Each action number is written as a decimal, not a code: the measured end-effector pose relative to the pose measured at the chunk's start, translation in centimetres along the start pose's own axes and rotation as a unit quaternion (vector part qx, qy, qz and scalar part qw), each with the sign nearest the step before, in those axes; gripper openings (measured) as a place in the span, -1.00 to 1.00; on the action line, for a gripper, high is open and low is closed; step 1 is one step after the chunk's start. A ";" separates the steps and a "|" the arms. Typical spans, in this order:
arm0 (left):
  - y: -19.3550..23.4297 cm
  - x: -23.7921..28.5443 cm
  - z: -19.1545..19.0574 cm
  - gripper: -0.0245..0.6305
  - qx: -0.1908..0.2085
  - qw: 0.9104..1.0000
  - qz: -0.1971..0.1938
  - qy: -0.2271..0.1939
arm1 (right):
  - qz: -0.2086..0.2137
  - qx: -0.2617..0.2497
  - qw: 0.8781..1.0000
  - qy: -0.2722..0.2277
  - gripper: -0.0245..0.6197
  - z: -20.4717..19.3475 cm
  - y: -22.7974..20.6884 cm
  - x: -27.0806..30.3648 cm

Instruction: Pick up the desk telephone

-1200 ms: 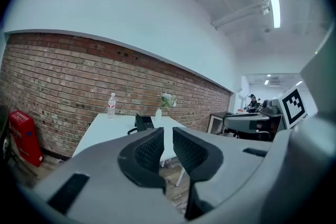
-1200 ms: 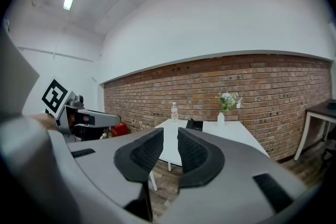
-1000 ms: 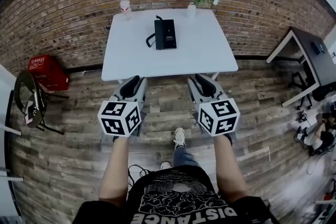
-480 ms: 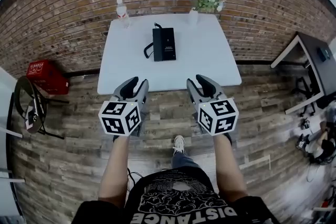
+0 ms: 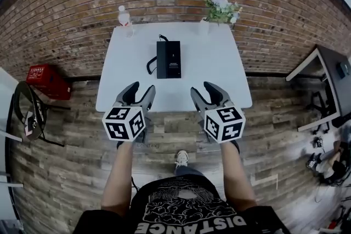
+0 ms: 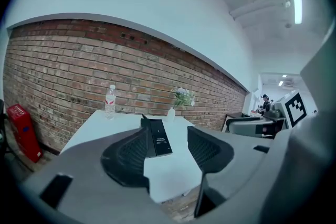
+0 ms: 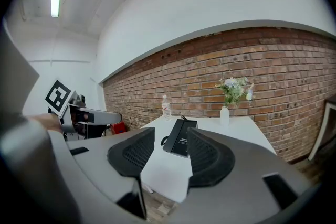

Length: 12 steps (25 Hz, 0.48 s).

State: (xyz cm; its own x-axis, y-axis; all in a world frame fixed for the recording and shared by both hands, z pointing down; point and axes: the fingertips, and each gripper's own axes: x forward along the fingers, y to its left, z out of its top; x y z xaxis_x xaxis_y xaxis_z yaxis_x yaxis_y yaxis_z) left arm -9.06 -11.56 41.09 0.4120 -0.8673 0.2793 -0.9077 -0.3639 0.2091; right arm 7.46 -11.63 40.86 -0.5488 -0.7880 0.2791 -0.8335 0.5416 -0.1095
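White counter [image 5: 219,85], brick wall behind. Phone [image 5: 169,59]: black, flat, lying lengthwise at mid-counter, a bit nearer the far edge. Cord [image 5: 149,64] loops off its left side. Bottle [image 5: 125,16] at far-left corner, vase w/ flowers [image 5: 219,5] at far-right; both well apart from phone. Red crate [image 5: 48,76] on floor, left of counter.

Left tongs [image 5: 140,90]: jaws wide apart, have just been opening. Nothing btwn pads; phone only seen thru the gap, well off. Right tongs [image 5: 202,89]: jaws apart too, have just been opening, empty likewise. Both side by side, tips at counter's near edge in head view, aimed roughly level at phone.

Step in hand: approach. No contact yet; phone lies untouched, so task looks barely begun.

Next move, as I judge it:
- Reach fwd across the bare near half of counter till phone sits btwn the jaws, not just in line w/ them.
- Phone is low & flat, so tips prob need to dip and take it across the narrow width, pads on the long sides.
- Cord on left side could snag or drag. Right side looks cleaner for a grip.
- Can't tell if handset sits loose on a base. If so, a one-sided lift may split them; two-tong hold seems safer.
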 end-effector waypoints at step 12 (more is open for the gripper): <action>2.2 7.4 1.4 -0.17 -0.007 0.999 0.030 0.007 | 0.041 -0.001 0.999 0.014 -0.26 1.1 -5.2 6.7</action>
State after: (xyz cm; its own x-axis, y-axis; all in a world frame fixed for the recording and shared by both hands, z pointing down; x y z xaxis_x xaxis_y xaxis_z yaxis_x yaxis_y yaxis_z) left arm -8.15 -19.28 42.27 0.3576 -0.8828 0.3046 -0.9298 -0.3059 0.2049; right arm 8.09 -20.05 42.20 -0.6131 -0.7325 0.2957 -0.7857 0.6044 -0.1320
